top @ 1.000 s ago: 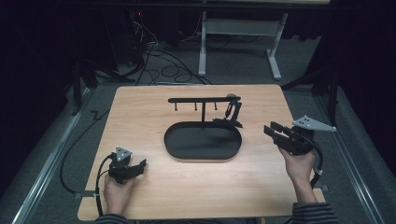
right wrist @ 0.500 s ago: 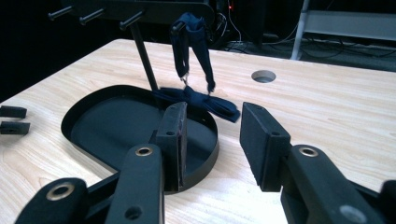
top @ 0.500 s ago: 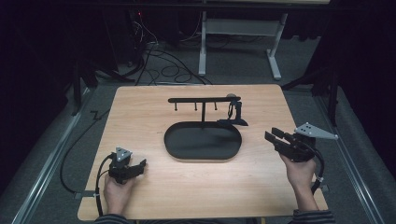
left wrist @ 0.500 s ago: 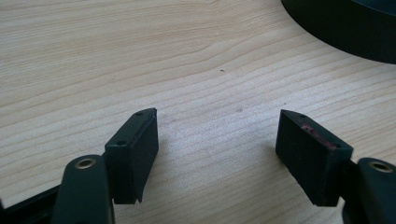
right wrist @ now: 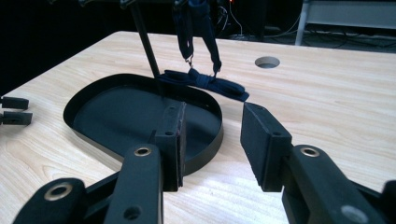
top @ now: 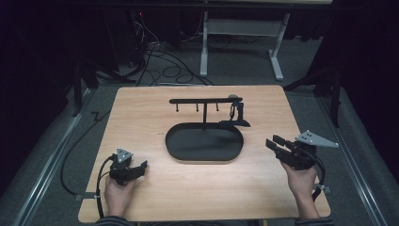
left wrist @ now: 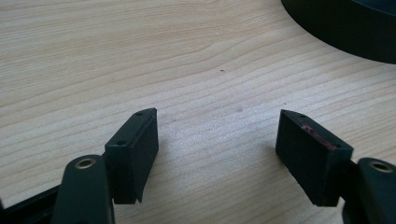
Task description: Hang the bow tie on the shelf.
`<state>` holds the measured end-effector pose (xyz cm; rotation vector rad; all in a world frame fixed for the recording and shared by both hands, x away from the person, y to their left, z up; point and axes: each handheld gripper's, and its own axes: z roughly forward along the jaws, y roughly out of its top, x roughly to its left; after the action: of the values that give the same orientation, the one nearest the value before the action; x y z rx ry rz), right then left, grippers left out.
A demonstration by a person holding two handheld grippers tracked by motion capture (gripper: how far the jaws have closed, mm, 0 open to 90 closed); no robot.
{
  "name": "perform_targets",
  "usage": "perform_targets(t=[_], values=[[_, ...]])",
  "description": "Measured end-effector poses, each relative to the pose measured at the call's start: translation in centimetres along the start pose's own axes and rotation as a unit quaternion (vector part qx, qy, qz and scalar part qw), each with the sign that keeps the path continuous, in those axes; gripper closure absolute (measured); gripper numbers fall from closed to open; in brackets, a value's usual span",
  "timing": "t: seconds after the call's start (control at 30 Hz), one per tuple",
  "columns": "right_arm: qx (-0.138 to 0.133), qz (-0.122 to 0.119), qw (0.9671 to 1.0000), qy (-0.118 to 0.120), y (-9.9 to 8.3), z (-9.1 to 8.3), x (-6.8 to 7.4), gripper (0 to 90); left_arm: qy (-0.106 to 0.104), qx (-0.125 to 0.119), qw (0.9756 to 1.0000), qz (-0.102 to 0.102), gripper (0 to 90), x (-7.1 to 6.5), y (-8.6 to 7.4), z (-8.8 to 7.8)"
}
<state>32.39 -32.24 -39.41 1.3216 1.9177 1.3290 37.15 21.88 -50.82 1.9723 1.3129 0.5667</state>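
Wooden table (top: 141, 117), pale grain, rectangular, with a round hole (right wrist: 267, 62) in its top seen in the right gripper view. Black oval tray (top: 176, 146) at the middle of the table, shallow-walled, nothing lying on its floor. Black stand: a thin upright post (top: 204, 115) rising at the far edge of the tray, carrying a horizontal bar (top: 197, 100) with small pegs hanging below it. Dark strap (top: 234, 112) hung from the right end of the bar, its lower part lying folded across the tray's far right rim and onto the table; in the right gripper view it reads as dark blue webbing (right wrist: 205, 79) with small metal clips. Left gripper (top: 136, 168), held in the person's left hand (top: 117, 195) near the front left of the table, well apart from the tray; jaws spread wide with only bare wood between them, the tray's edge at the upper right of its own view (left wrist: 217, 135). Right gripper (top: 274, 142), held in the person's right hand (top: 301, 181) near the right edge of the table, pointing toward the tray, grey three-cornered plate on top; jaws apart, holding nothing, the tray's rim and the strap lying beyond them in its own view (right wrist: 210, 135). Cables (top: 164, 61) and metal frame legs (top: 277, 56) on the dark floor beyond the table.
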Motion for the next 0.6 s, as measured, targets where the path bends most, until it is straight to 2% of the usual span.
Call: perform_targets(t=[0.6], values=[[0.016,0.016,0.9997,0.004,-2.1,1.1,0.1,62.7,0.000,0.000,1.0000,0.000,30.5,0.0,0.0,0.0]])
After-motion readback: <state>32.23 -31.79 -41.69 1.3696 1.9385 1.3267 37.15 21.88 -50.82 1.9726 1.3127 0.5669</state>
